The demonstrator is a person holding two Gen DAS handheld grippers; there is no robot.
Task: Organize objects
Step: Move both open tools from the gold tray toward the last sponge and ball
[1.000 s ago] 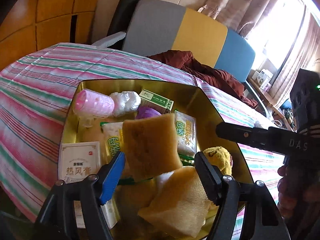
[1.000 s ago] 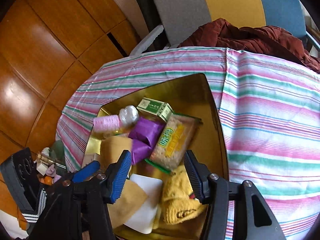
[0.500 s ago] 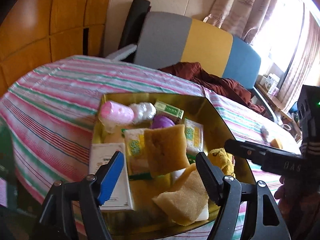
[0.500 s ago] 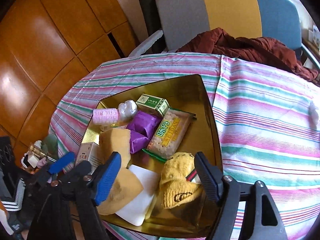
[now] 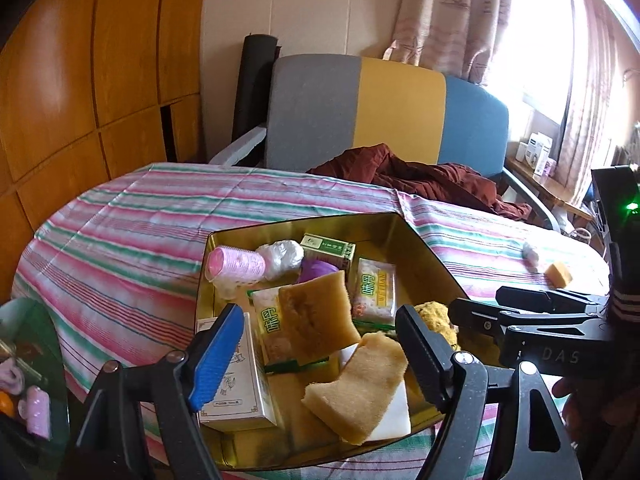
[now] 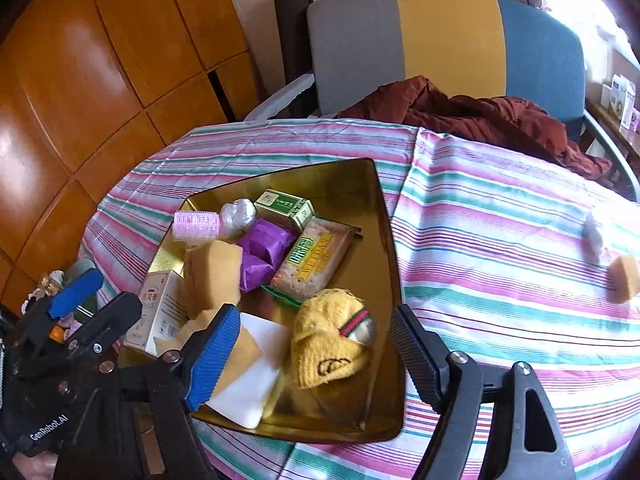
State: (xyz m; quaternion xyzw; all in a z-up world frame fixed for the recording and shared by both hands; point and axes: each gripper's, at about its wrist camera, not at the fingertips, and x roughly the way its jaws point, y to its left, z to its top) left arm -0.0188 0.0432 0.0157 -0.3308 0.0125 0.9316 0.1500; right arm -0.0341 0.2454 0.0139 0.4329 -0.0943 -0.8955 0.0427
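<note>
Striped cloth covers the table. Both grippers, left (image 5: 320, 354) and right (image 6: 316, 354), hang apart and empty over the gold tray's (image 6: 390, 240) near edge. Right is nearer the stray sponge (image 6: 625, 278), well off right.

Daylight enters from the window (image 5: 536, 40) at the upper right of your left wrist view; there the glass and curtain (image 5: 452, 12) are overexposed to plain white. The wooden wall panels (image 6: 80, 80) carry broad soft glare patches in your right wrist view. The gold tray (image 6: 360, 184) reflects its contents on its inner walls. Both views show strong fisheye distortion: straight panel seams bow, the desk (image 5: 160, 208) edge curves, and the corners darken to black. In the right wrist view, the sponge piece (image 6: 624, 276) near the desk's right edge is smeared, as is the tan sponge (image 6: 212, 268) in the tray. Centre regions remain sharp. Shadows are soft.
</note>
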